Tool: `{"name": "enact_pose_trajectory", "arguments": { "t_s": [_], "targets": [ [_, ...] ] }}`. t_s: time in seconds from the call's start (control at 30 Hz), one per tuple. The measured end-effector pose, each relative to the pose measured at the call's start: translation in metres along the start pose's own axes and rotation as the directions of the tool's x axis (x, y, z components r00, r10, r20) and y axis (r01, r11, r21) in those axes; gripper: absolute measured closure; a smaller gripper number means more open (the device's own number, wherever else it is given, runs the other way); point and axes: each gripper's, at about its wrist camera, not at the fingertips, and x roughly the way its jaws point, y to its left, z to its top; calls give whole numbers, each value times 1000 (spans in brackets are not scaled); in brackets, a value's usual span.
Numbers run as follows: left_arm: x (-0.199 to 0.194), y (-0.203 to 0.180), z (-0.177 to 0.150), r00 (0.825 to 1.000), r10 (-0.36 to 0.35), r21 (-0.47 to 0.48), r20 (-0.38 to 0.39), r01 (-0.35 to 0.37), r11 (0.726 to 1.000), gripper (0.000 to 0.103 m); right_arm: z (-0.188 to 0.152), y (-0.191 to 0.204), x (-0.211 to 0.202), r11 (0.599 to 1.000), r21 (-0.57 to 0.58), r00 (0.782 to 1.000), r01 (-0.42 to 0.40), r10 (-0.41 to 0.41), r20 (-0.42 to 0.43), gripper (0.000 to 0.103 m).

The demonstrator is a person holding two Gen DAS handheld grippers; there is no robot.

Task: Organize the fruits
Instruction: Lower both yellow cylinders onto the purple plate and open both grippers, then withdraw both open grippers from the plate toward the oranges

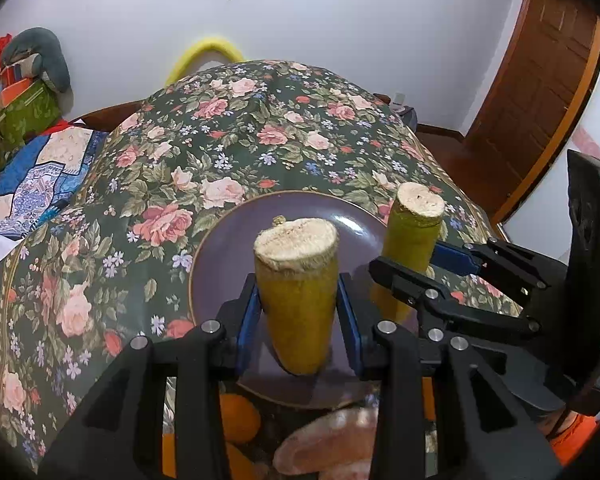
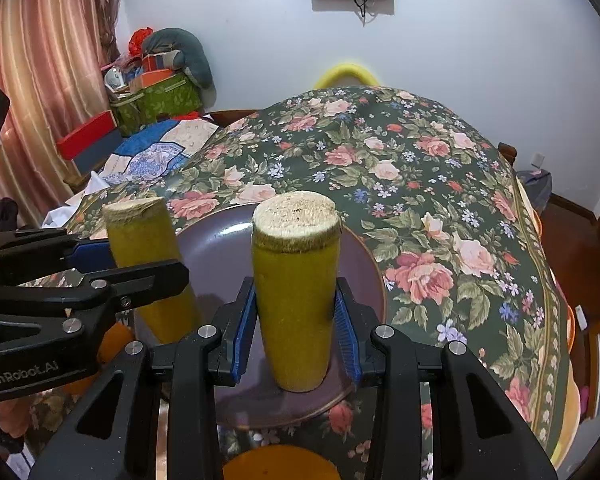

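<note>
My left gripper (image 1: pixel 298 312) is shut on an upright yellow-green sugarcane piece (image 1: pixel 296 292) with a pale cut top, held above the purple plate (image 1: pixel 228 248). My right gripper (image 2: pixel 296 320) is shut on a second sugarcane piece (image 2: pixel 294 292), also upright over the plate (image 2: pixel 216 244). Each view shows the other gripper beside it: the right one (image 1: pixel 414 268) with its cane (image 1: pixel 414 224), the left one (image 2: pixel 140 264) with its cane (image 2: pixel 148 252). The two canes stand side by side, apart.
The table wears a dark floral cloth (image 1: pixel 228 136). Oranges (image 1: pixel 238 418) and a pinkish fruit (image 1: pixel 332 444) lie below the left gripper, an orange (image 2: pixel 280 462) below the right. Cluttered boxes (image 2: pixel 156 96) stand far left, a door (image 1: pixel 540 92) at the right.
</note>
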Motion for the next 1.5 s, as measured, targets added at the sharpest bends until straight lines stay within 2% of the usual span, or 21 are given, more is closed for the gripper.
{"name": "enact_pose_trajectory", "arguments": {
  "t_s": [0.03,0.17,0.27,0.73,0.83,0.9,0.97,1.13,1.3,1.5],
  "targets": [
    [0,0,1,1000,11,-1,2,-11,1000,66,1,0,1,1000,2,1000,5,-5,0,69],
    [0,3,4,1000,3,-4,4,-3,1000,64,2,-1,-3,1000,-4,1000,5,-5,10,56],
    [-5,4,3,1000,-1,-5,16,1,1000,60,0,0,-8,1000,-11,1000,4,-4,20,55],
    [-45,-1,-11,998,11,12,57,-12,1000,59,-13,1,-45,1000,20,998,23,-25,54,55],
    [-58,0,-16,998,11,6,70,-11,1000,56,-17,4,-56,999,21,997,36,-37,64,54],
    [-69,1,-20,996,18,4,83,-19,1000,53,-21,7,-65,999,29,997,38,-40,73,47],
    [-80,3,-25,995,25,0,97,-25,1000,47,-24,8,-72,998,38,995,43,-46,84,44],
    [-100,9,-37,993,45,-2,111,-45,999,39,-33,9,-87,997,61,994,52,-57,89,36],
    [-108,19,-53,993,67,-13,101,-66,998,35,-43,13,-99,994,65,991,89,-95,97,28],
    [-104,33,-75,995,90,-32,50,-88,996,34,-52,15,-104,992,71,990,104,-111,92,28]
  ]
}}
